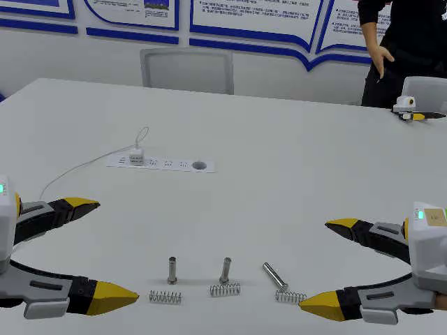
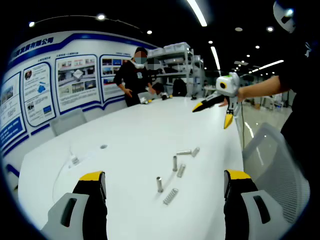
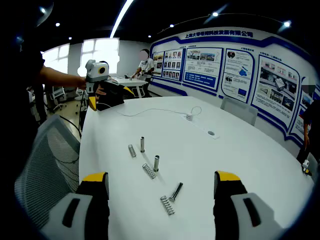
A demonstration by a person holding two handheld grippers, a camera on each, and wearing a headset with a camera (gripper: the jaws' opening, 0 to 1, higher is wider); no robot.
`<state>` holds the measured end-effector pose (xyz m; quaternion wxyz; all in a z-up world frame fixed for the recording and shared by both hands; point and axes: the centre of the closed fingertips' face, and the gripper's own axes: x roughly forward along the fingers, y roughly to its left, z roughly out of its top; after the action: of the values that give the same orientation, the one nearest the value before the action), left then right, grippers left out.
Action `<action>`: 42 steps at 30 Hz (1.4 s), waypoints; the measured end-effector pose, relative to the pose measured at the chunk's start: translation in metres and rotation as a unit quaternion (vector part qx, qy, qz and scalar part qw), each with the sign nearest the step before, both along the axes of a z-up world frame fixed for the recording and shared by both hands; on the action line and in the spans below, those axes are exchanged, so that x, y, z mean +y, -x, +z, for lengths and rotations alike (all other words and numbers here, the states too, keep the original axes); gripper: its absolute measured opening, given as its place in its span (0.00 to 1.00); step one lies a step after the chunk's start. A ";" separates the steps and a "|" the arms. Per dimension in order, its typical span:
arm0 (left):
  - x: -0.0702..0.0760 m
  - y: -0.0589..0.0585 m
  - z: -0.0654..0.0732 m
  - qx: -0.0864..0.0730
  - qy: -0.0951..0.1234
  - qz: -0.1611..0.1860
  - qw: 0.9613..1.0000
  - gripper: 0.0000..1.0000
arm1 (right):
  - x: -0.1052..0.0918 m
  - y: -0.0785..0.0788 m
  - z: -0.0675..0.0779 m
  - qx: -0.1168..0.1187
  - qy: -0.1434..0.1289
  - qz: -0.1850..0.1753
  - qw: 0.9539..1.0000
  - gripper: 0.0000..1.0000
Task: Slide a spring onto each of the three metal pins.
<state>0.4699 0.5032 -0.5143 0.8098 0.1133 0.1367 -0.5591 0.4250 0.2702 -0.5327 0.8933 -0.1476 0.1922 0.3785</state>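
Near the front edge of the white table (image 1: 293, 146), two metal pins (image 1: 172, 269) (image 1: 225, 269) stand upright and a third pin (image 1: 274, 276) lies on its side. Three loose springs (image 1: 165, 297) (image 1: 225, 289) (image 1: 290, 296) lie flat, one just in front of each pin. My left gripper (image 1: 112, 250) is open at the left of the row, and my right gripper (image 1: 323, 263) is open at its right. Both hold nothing. The left gripper view shows the pins (image 2: 175, 163) and springs (image 2: 170, 196) ahead of the open left gripper (image 2: 165, 176). In the right gripper view they lie before the open right gripper (image 3: 160, 176).
A white power strip (image 1: 160, 163) with a plugged charger (image 1: 137, 156) and cable lies mid-table. A grey chair (image 1: 187, 70) stands behind the far edge. A person (image 1: 398, 42) stands at the back right, near a device (image 1: 412, 112) on the table.
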 end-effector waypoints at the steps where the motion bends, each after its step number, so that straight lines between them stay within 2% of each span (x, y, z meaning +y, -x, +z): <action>1: 0.000 0.000 0.000 0.000 0.000 0.000 1.000 1.00 | -0.001 0.000 0.000 0.001 -0.001 -0.002 1.000 0.88; 11: 0.002 -0.003 0.002 -0.007 -0.004 0.008 1.000 1.00 | -0.003 0.008 -0.010 0.012 0.001 -0.008 1.000 0.88; 22: 0.003 -0.002 0.003 -0.006 -0.003 0.008 1.000 1.00 | -0.009 0.007 -0.009 0.014 -0.001 -0.017 1.000 0.88; 32: 0.006 -0.003 0.001 -0.002 -0.007 0.010 1.000 1.00 | -0.007 0.010 -0.014 0.020 -0.001 -0.020 1.000 0.87; 39: 0.004 0.000 0.000 -0.010 -0.017 -0.002 1.000 1.00 | -0.007 0.008 -0.017 0.020 -0.003 -0.021 1.000 0.87; 42: 0.006 -0.002 -0.005 -0.013 -0.027 0.001 1.000 1.00 | -0.008 0.006 -0.018 0.017 -0.001 -0.024 1.000 0.86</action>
<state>0.4714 0.5091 -0.5196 0.8088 0.1421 0.1418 -0.5527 0.4192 0.2624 -0.5505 0.8988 -0.1353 0.2104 0.3600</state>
